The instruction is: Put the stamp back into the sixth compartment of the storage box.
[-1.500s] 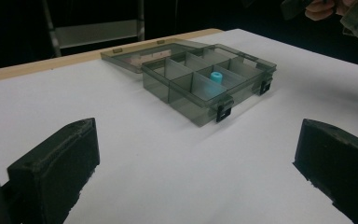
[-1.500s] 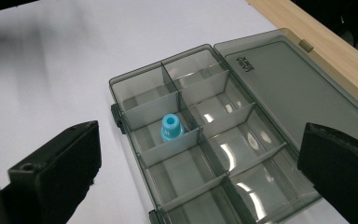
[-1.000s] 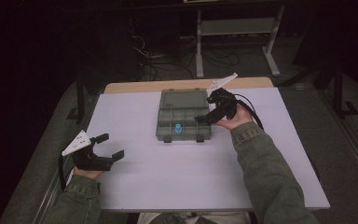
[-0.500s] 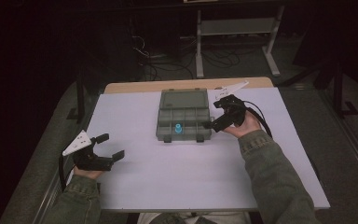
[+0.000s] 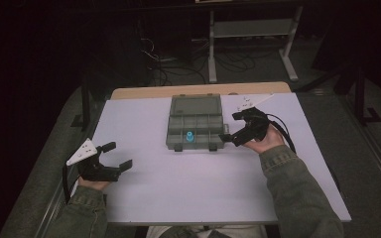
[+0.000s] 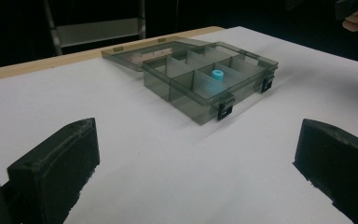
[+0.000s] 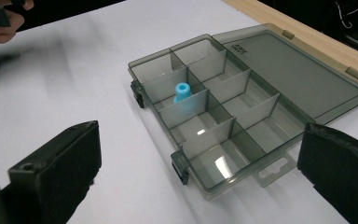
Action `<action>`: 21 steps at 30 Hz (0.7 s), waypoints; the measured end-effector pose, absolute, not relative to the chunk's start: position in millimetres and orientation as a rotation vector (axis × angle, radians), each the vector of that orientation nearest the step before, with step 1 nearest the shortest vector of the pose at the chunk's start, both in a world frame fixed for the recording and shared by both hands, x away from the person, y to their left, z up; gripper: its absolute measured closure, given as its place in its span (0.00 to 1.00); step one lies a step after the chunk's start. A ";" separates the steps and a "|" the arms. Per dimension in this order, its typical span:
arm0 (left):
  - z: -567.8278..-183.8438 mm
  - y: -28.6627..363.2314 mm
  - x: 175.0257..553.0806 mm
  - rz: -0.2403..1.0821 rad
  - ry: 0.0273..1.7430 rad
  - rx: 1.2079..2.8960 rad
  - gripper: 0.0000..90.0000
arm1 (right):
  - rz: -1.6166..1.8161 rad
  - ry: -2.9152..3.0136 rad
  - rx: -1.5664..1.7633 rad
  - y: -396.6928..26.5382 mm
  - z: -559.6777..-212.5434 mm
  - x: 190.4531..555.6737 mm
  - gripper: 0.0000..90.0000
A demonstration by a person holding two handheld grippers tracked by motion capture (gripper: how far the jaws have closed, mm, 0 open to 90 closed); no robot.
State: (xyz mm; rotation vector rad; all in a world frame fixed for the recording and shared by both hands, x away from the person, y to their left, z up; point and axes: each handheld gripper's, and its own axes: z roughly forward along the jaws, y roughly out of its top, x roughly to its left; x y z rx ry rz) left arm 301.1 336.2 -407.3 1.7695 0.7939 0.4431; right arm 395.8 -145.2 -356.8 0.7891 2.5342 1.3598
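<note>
The left gripper point(image 5: 113, 157) rests near the bench's point(image 5: 188, 198) left edge, jaws wide and empty, seemingly parked clear. Toward the far edge, the open box point(image 5: 196, 123) holds a blue cap point(image 5: 190, 136). Beside its right side, the right gripper point(image 5: 235, 128) hovers, empty and agape, with open bench around it.

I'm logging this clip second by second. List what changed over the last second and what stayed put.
The right claw drew back from the rear right of the smoky grey plastic compartment box toward the person, ending at its front right corner, open and holding nothing. The left claw, the box with its lid open, and the small blue plastic cap inside did not move.
</note>
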 end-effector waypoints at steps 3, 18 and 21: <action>-407.2 336.4 301.0 0.442 0.792 1.769 0.00 | 1.360 2.529 0.798 -147.1 -359.5 392.7 0.00; -407.1 336.4 301.1 0.441 0.790 1.770 0.00 | 1.430 2.471 0.849 -165.2 -375.0 373.7 0.00; -407.1 336.2 301.0 0.442 0.790 1.769 0.00 | 1.448 2.457 0.865 -171.3 -379.2 370.0 0.00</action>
